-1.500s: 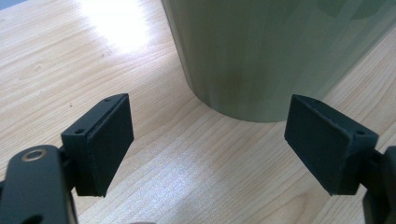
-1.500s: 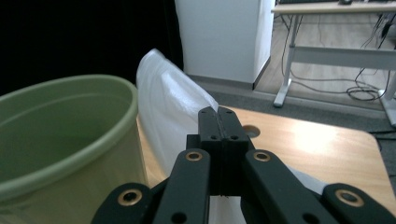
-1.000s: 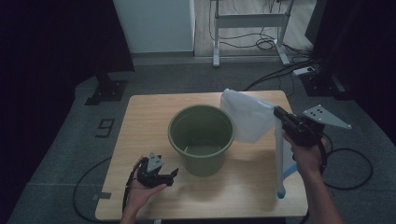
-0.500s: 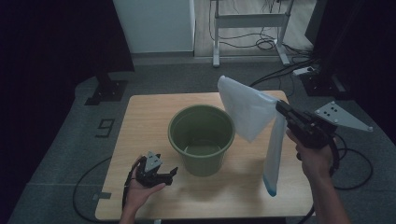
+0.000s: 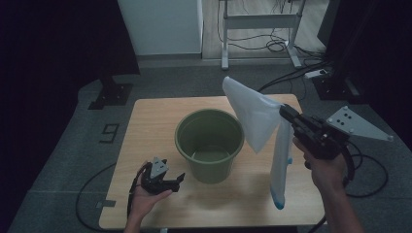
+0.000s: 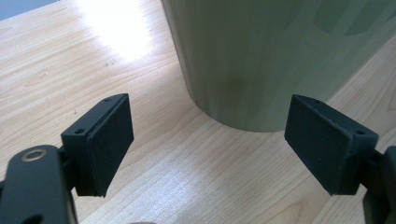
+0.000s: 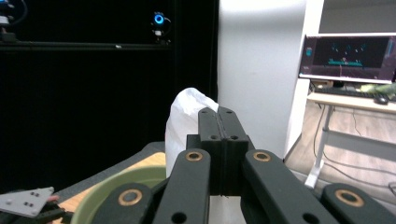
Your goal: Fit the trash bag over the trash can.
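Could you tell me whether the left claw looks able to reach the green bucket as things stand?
Probably yes: the left claw stands open on the table right beside the green bucket, with only bare wood between its pads and the bucket's wall.

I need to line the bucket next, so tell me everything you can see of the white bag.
The white bag looks like thin, translucent plastic, with a bluish bottom edge. The right gripper is shut on it. One part sticks up over the green bucket; another hangs straight down, ending just above the table.
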A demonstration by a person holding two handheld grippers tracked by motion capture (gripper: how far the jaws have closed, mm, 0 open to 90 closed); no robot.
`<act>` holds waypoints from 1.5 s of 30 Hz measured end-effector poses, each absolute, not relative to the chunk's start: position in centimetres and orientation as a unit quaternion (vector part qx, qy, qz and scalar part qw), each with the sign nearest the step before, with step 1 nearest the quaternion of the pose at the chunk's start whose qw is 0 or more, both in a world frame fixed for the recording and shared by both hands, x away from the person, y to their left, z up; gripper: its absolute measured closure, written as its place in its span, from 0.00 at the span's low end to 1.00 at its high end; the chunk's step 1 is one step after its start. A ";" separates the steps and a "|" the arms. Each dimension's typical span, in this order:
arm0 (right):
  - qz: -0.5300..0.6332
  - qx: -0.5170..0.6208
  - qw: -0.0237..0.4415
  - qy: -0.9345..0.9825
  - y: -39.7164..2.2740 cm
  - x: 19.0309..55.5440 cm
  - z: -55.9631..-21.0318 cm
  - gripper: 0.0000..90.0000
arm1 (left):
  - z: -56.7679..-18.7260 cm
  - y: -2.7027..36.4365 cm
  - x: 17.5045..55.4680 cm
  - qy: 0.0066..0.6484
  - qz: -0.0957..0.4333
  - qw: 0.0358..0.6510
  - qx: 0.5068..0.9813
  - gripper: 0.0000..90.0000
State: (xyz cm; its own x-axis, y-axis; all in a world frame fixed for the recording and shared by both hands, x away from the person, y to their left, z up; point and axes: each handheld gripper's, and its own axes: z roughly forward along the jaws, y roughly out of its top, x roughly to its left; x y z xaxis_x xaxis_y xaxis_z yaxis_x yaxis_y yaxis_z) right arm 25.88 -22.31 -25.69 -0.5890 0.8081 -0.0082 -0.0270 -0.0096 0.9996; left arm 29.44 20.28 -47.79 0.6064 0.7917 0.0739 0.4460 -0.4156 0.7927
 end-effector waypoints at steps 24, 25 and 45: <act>0.638 0.297 0.298 0.645 -19.9 26.1 -26.8 0.99 | -47.8 20.4 29.5 0.383 0.227 0.382 0.810 0.17; 0.636 0.298 0.296 0.648 -19.8 26.3 -27.1 0.99 | -47.8 20.3 29.5 0.382 0.227 0.382 0.810 0.17; 0.608 0.322 0.274 0.672 -19.1 28.6 -30.6 0.99 | -42.8 21.0 27.4 0.363 0.254 0.426 0.789 0.19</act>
State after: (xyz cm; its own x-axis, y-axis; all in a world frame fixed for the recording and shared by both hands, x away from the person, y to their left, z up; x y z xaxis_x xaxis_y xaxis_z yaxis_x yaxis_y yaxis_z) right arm 28.57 -19.14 -30.58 -0.6432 0.7653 0.0233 0.0999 0.0538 0.9935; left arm 27.38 21.05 -42.78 0.6080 0.7886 0.0917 0.3551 -0.3734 0.8570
